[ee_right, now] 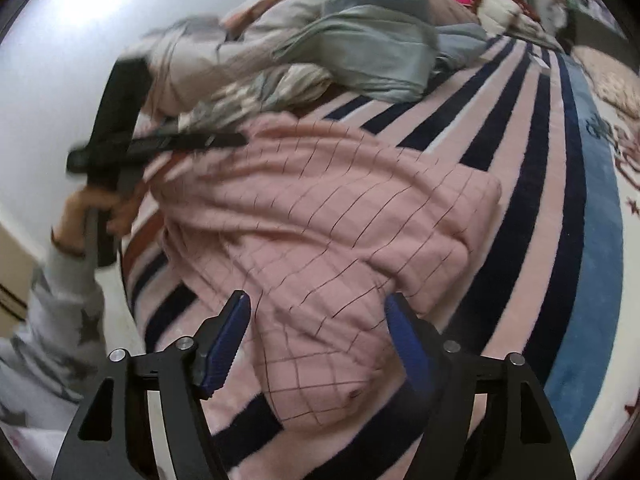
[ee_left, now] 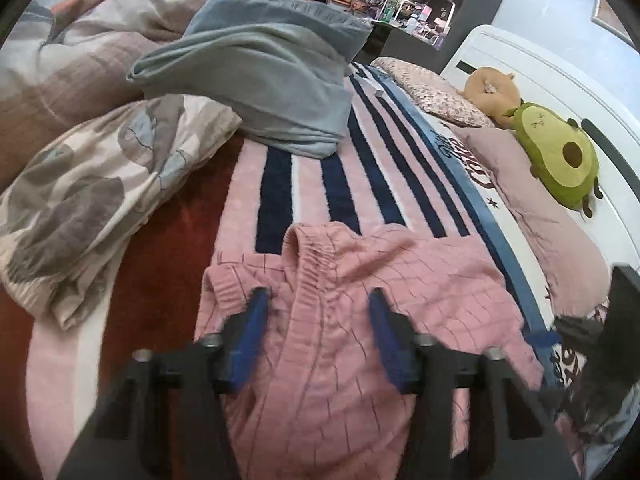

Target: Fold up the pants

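Pink pants with a thin dark grid pattern [ee_left: 340,320] lie bunched on the striped blanket [ee_left: 344,184]. In the left wrist view my left gripper [ee_left: 318,300] is open, its blue fingers on either side of the ribbed waistband. In the right wrist view the pants [ee_right: 320,220] spread across the blanket [ee_right: 532,160]; my right gripper [ee_right: 318,304] is open, its blue fingers straddling the near edge of the fabric. The left gripper [ee_right: 224,140] also shows there at the far left, held by a hand, with its tips at the pants' far edge.
A grey-blue folded blanket [ee_left: 264,76] and a patterned duvet [ee_left: 92,184] lie at the back left. An avocado plush [ee_left: 560,156], a tan plush [ee_left: 492,88] and pillows line the white headboard on the right. Shelves stand beyond the bed.
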The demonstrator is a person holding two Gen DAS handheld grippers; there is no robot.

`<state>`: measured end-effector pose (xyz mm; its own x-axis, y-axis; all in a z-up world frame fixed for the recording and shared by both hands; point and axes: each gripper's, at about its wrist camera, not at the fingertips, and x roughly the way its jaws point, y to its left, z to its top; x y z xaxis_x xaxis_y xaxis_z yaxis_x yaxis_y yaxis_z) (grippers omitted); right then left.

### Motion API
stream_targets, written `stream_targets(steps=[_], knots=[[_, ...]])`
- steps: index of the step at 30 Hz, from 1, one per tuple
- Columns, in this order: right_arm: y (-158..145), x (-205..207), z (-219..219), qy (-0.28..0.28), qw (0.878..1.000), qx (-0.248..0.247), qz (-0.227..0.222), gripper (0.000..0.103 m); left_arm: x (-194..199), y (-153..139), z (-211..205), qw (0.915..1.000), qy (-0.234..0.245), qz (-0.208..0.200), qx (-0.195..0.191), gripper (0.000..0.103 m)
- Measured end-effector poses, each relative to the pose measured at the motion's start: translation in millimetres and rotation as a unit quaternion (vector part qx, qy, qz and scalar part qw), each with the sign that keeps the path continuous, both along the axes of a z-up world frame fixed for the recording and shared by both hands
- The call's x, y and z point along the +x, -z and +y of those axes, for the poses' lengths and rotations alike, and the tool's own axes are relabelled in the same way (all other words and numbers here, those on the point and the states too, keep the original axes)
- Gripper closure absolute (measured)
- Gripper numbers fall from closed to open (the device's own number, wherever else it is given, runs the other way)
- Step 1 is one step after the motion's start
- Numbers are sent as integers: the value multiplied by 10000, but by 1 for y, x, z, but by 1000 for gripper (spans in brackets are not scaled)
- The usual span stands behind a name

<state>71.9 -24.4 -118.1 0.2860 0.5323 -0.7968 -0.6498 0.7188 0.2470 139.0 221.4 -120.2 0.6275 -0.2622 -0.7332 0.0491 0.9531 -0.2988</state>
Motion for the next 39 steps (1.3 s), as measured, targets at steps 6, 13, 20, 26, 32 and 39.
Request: stream_targets(steps=[6, 13, 20, 26, 32, 39], knots=[[15, -22, 12, -177, 9952, -818, -506, 40, 1, 6, 16, 9982, -555, -61, 201, 100], [8, -25, -9, 34, 9885, -1279, -808, 88, -11, 10, 21, 9979, -579, -122, 259, 100], [10, -22, -25, 99, 9891, -1409, -414, 88, -48, -5, 23, 9989, -415, -189, -142, 94], [-20, -26, -27, -8, 9939, -917, -620, 77, -87, -17, 16, 9990, -165, -329, -246, 51], [-20, -6, -5, -165, 9946, -747, -696, 57, -91, 3, 8, 9994, -176, -12, -299, 51], [-2, -11, 16, -643, 9922, -679, -823, 90, -98, 15, 5, 9994, -264, 82, -198, 100]])
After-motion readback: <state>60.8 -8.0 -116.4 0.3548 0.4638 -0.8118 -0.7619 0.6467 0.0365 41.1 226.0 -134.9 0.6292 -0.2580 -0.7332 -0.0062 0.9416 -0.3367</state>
